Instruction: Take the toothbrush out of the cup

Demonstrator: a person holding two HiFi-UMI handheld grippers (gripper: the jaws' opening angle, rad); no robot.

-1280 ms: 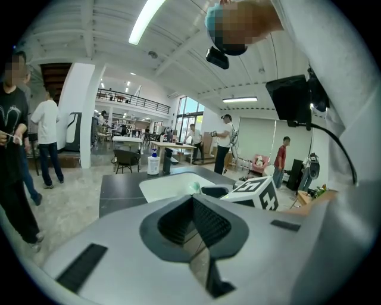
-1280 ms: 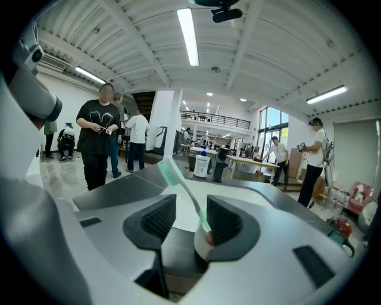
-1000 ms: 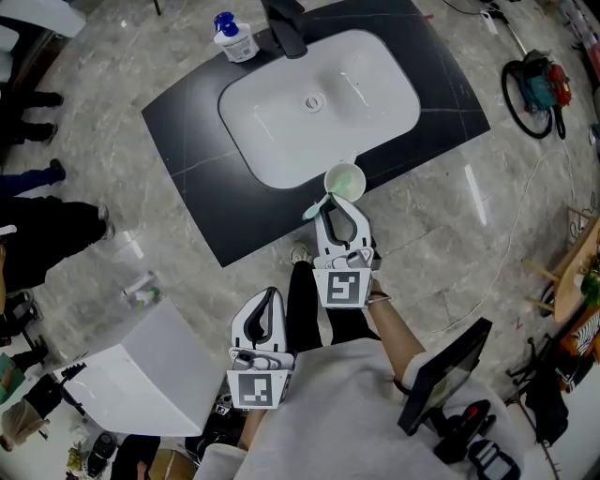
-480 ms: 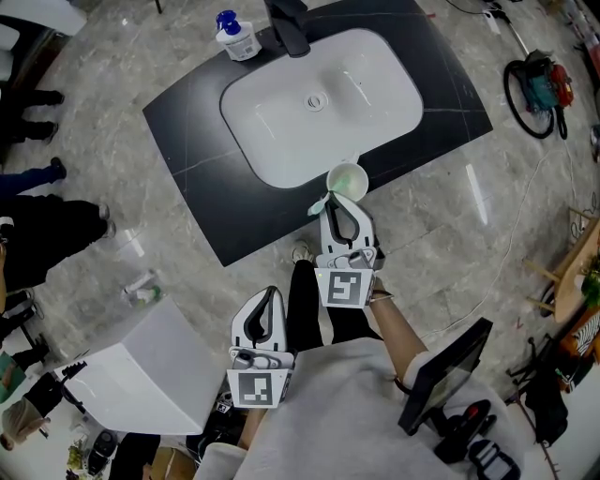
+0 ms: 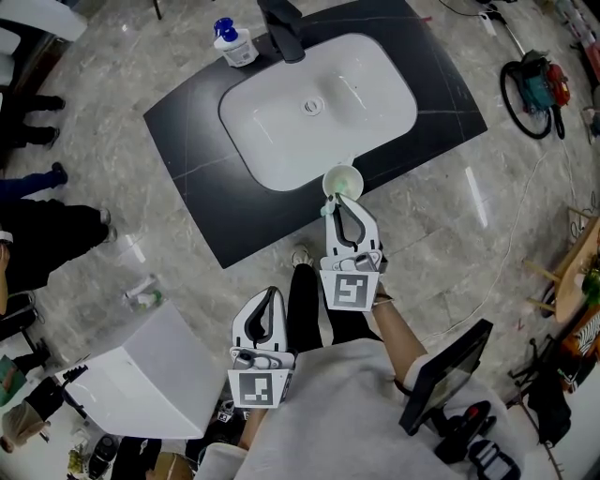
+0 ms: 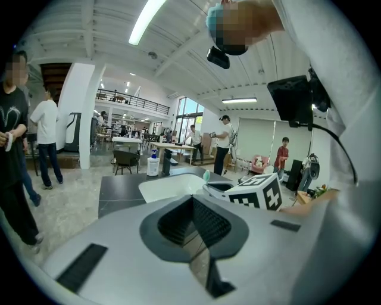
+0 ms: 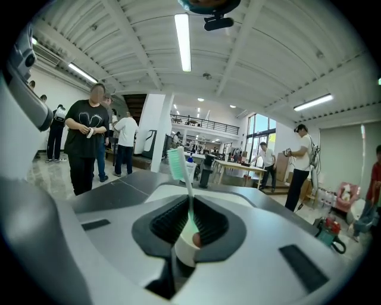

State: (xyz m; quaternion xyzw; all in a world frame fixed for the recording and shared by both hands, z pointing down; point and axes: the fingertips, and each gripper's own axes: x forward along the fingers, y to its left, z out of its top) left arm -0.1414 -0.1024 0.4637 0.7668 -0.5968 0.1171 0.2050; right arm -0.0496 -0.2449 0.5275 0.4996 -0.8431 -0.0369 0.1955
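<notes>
A pale green cup (image 5: 343, 180) stands on the near rim of the white sink (image 5: 281, 141). A toothbrush (image 7: 177, 164) with a mint-green head leans out of the cup toward me; in the head view only a speck of the toothbrush (image 5: 327, 199) shows. My right gripper (image 5: 337, 200) reaches to the cup's near side. Its jaws have just been closing, and in the right gripper view the right gripper (image 7: 190, 202) pinches the brush's thin handle between its pads. The left gripper (image 5: 271, 293) hangs back over my legs, shut on nothing; the left gripper (image 6: 193, 199) faces the sink.
The sink sits in a black countertop (image 5: 197, 141) with a dark faucet (image 5: 284, 28) and a blue-capped soap bottle (image 5: 233, 39) at the far side. A white box (image 5: 141, 384) stands at lower left, and a monitor (image 5: 445, 370) at lower right. Several people stand around the room.
The right gripper has edged forward toward the cup and its jaws have narrowed around the toothbrush. The brush head, earlier left of the jaws, now lies at their tips. The left gripper stayed put.
</notes>
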